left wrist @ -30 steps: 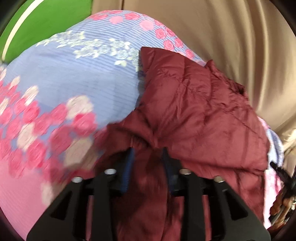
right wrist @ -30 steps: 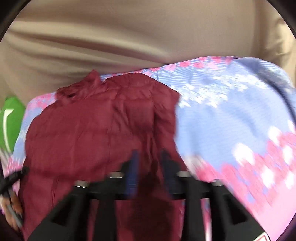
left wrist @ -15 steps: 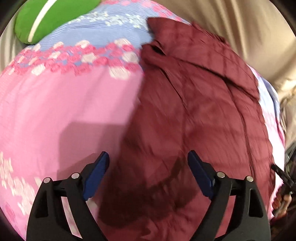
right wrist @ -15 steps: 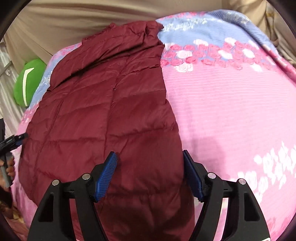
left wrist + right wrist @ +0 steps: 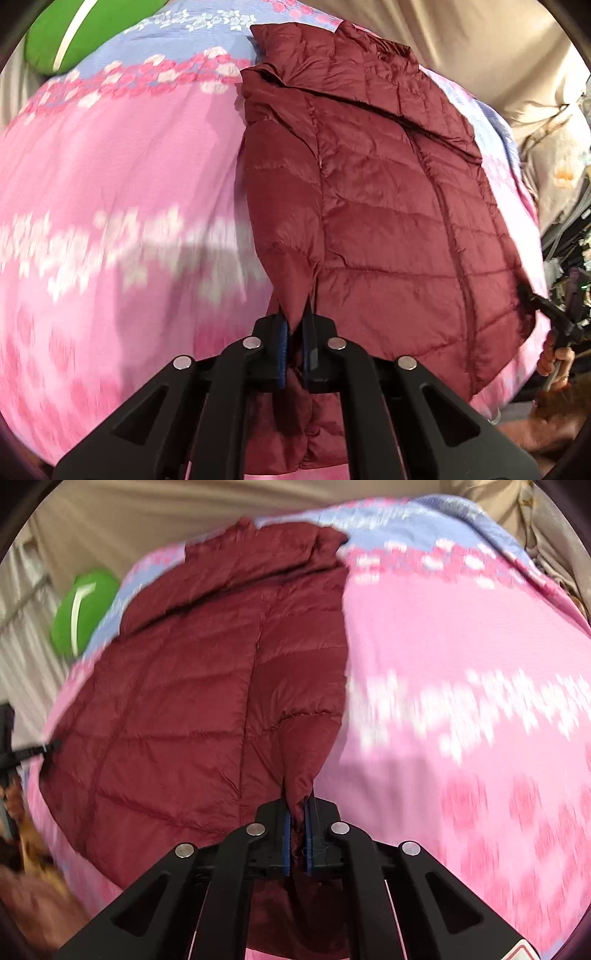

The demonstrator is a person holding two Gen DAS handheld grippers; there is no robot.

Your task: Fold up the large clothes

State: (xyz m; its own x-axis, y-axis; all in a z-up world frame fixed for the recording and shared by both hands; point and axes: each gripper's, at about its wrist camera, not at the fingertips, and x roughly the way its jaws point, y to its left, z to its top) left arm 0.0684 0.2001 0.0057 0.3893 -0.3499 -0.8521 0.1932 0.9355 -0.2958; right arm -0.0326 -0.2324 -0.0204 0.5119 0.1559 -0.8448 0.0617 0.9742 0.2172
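A maroon quilted puffer jacket lies spread on the bed, collar at the far end. It also shows in the right wrist view. My left gripper is shut on the jacket's near hem at its left corner. My right gripper is shut on the near hem at its right corner. Pinched fabric bunches between both pairs of blue pads. The right gripper shows at the far right of the left wrist view, and the left gripper at the left edge of the right wrist view.
The jacket rests on a pink and blue floral bedsheet. A green pillow lies at the far end. A beige curtain hangs behind the bed. Clutter stands beside the bed.
Half a second ago both grippers were open above the jacket. Both have dropped to the near hem and shut on it. A second ago they were shut on fabric higher up.
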